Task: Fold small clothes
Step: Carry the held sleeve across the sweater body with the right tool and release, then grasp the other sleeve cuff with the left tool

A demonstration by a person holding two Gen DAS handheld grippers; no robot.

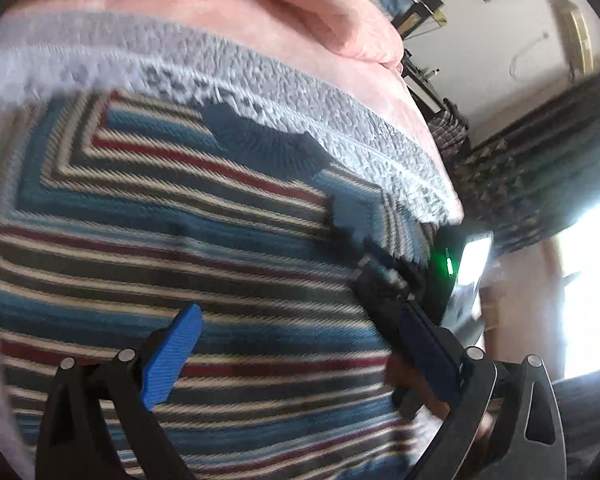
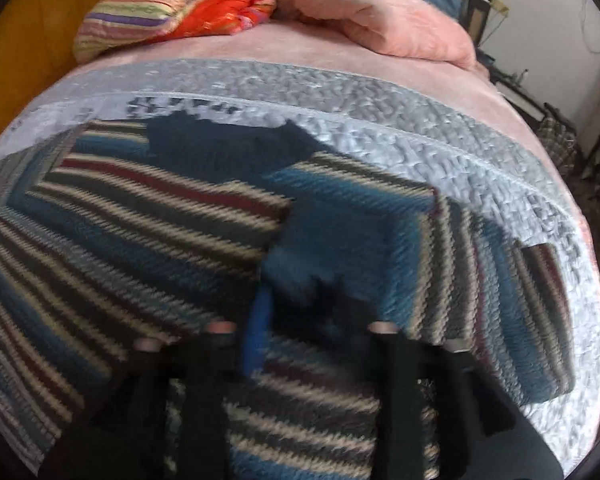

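Note:
A knitted sweater [image 1: 160,248] with blue, cream, dark and red stripes lies spread on a grey textured mat [image 1: 340,128] on the bed. My left gripper [image 1: 300,350] hovers just above the sweater's body, open wide, with nothing between its blue fingers [image 1: 172,356]. In the right wrist view, the sweater's right side [image 2: 352,232] is lifted and folded in over the body. My right gripper [image 2: 300,320] is shut on this fold. One blue finger [image 2: 257,328] shows; cloth hides the other. The right gripper's black body [image 1: 380,284] appears at the sweater's right edge in the left wrist view.
The mat [image 2: 380,100] lies on a pink bedcover [image 2: 300,44]. A pink pillow [image 2: 400,20] and a bright striped and orange bundle [image 2: 180,8] sit at the head of the bed. The bed's right edge drops to a patterned floor [image 1: 512,184].

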